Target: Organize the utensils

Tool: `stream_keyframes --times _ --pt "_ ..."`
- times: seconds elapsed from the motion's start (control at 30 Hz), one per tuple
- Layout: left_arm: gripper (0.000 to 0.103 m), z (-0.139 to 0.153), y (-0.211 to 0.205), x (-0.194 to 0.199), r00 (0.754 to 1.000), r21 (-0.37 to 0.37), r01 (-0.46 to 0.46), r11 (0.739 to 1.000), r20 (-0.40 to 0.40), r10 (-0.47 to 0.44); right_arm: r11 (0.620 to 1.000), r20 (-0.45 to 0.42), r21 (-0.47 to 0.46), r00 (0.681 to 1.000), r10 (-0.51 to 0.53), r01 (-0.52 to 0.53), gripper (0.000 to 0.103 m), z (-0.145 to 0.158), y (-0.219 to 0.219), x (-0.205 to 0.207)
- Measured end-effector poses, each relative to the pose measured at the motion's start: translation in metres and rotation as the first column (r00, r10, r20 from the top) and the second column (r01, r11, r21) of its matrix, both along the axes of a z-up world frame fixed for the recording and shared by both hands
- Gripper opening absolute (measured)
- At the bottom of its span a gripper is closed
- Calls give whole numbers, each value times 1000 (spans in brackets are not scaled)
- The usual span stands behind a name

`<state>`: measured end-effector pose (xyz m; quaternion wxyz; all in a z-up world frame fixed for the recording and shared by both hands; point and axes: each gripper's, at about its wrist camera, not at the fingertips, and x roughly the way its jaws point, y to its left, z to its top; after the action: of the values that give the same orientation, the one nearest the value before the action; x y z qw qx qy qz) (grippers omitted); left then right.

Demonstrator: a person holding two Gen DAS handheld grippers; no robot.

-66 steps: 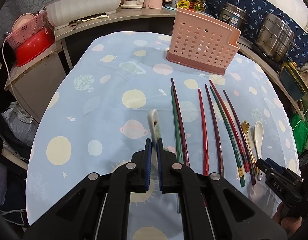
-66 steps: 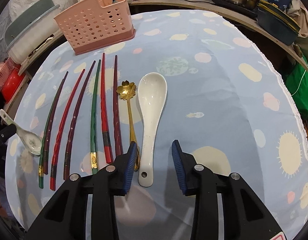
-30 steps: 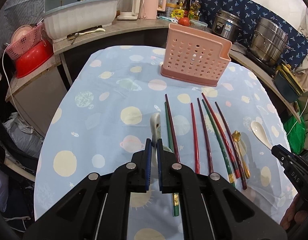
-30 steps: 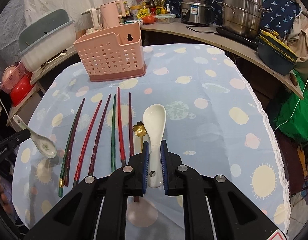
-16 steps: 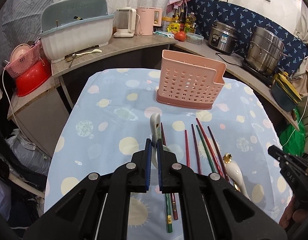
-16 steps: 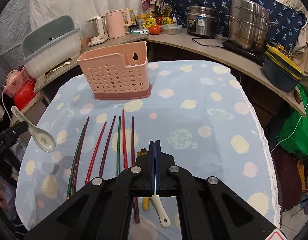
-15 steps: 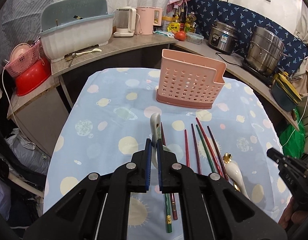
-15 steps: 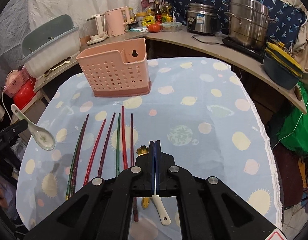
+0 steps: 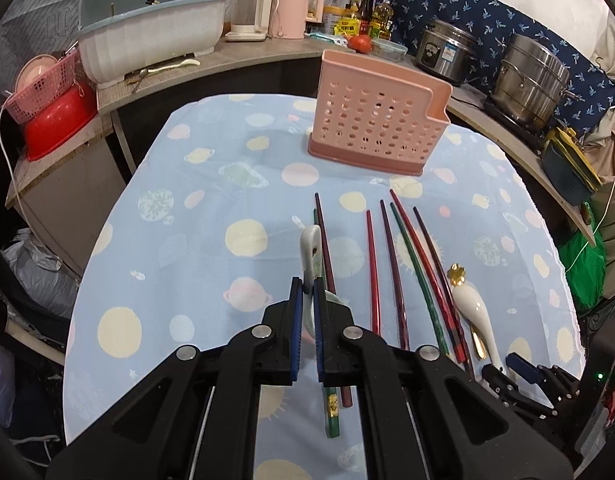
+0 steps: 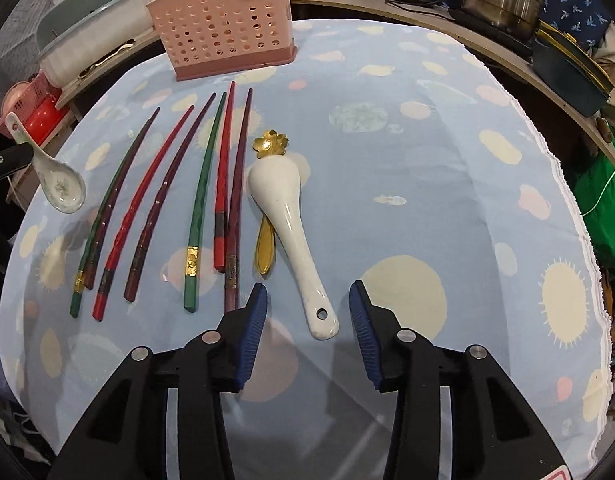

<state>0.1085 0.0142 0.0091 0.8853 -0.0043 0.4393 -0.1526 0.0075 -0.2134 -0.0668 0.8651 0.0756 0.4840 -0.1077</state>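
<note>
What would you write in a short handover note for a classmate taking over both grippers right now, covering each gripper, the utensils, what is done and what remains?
Left gripper: shut on the patterned ceramic spoon, held above the table.
Right gripper: jaws opening, empty; the white spoon lies on the cloth with its handle end between the pads, bowl face down, partly over the gold spoon.
Chopsticks: seven in a row on the blue tablecloth, left of the spoons.
Pink holder: upright at the far end; no table utensil visibly inside.
Done: one spoon picked up.
Left: everything still needs to go into the holder.
</note>
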Motion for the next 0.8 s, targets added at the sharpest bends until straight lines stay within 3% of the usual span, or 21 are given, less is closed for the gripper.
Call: stream_keyframes --times 0.17,0.23,0.3,0.43,0.67,0.7,0.8 --pt "5 -8 1 -2 1000 8 -12 1000 -21 12 995 11 -96 1000 12 -11 22 -3 1 5" --pt "5 -8 1 -3 1000 10 -15 1000 -22 15 998 13 -58 1000 -14 15 17 0 -10 5" --pt "5 -8 2 -2 1000 10 -16 1000 -20 16 998 23 43 998 -55 54 15 3 -26 2" --pt "5 -9 2 -1 1000 8 -19 1000 -24 19 977 31 182 992 -119 112 15 4 -49 -1" --pt "5 -12 1 0 999 8 -17 1000 -34 17 977 42 168 989 -141 132 15 6 -53 -2" --pt "5 -11 1 0 999 9 -16 1000 -33 16 981 49 153 990 -131 123 17 9 -50 -1" --pt "5 -11 1 0 999 8 -16 1000 -32 17 993 64 72 994 -93 88 35 15 -36 4"
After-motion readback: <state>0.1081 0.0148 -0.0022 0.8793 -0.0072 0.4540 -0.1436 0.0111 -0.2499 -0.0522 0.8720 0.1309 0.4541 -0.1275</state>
